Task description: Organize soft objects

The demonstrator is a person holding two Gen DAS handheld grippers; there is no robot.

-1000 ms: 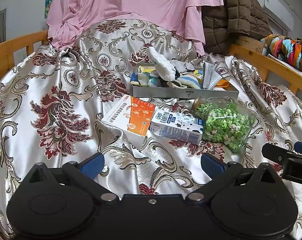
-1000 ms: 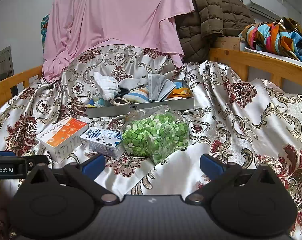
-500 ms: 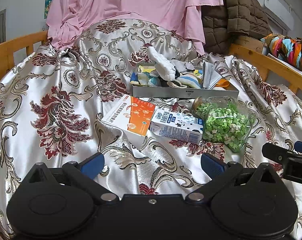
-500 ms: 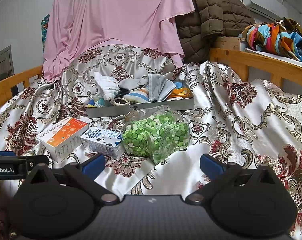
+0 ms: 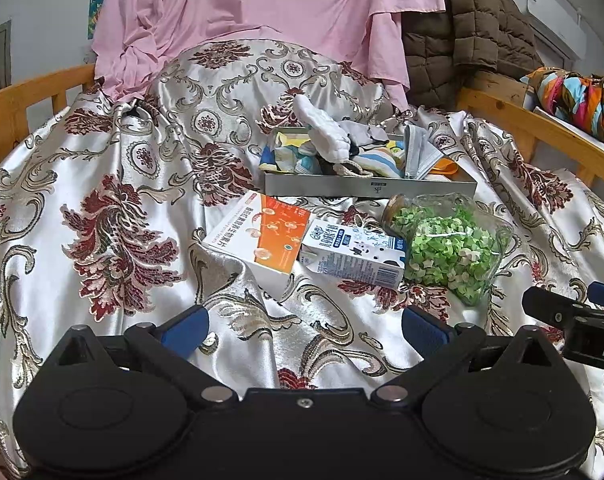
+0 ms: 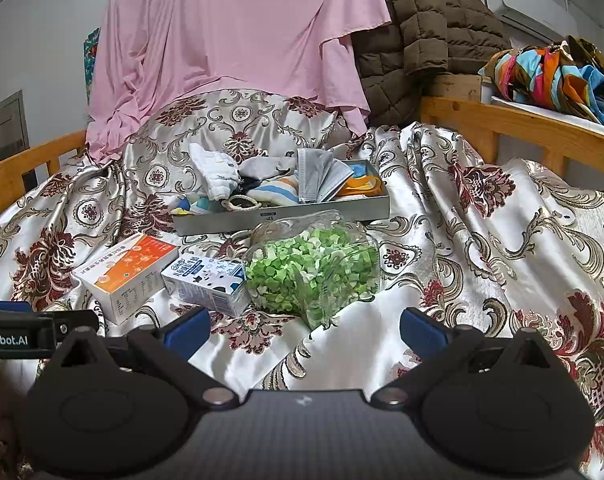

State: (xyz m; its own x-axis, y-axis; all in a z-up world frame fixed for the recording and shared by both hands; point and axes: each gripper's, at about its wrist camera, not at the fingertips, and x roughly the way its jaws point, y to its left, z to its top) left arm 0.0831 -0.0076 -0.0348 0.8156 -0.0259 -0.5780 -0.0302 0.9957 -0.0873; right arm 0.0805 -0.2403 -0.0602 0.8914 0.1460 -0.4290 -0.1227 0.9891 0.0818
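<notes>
A grey metal tray (image 5: 365,189) (image 6: 286,216) lies on the patterned bedspread, filled with soft items: a white cloth (image 5: 325,136) (image 6: 218,174), striped socks (image 6: 276,191) and grey face masks (image 5: 419,154) (image 6: 321,178). In front of it lie an orange-and-white box (image 5: 262,236) (image 6: 126,270), a small milk carton (image 5: 353,254) (image 6: 206,282) and a clear jar of green paper stars (image 5: 447,246) (image 6: 313,268). My left gripper (image 5: 303,330) is open, low and short of the boxes. My right gripper (image 6: 303,328) is open just short of the jar. Neither holds anything.
A pink cloth (image 6: 238,40) and a brown quilted jacket (image 6: 417,28) hang behind the bed. Wooden rails (image 5: 22,100) (image 6: 521,120) run along both sides. Colourful fabric (image 6: 553,72) lies on a shelf at right. The other gripper shows at each view's edge.
</notes>
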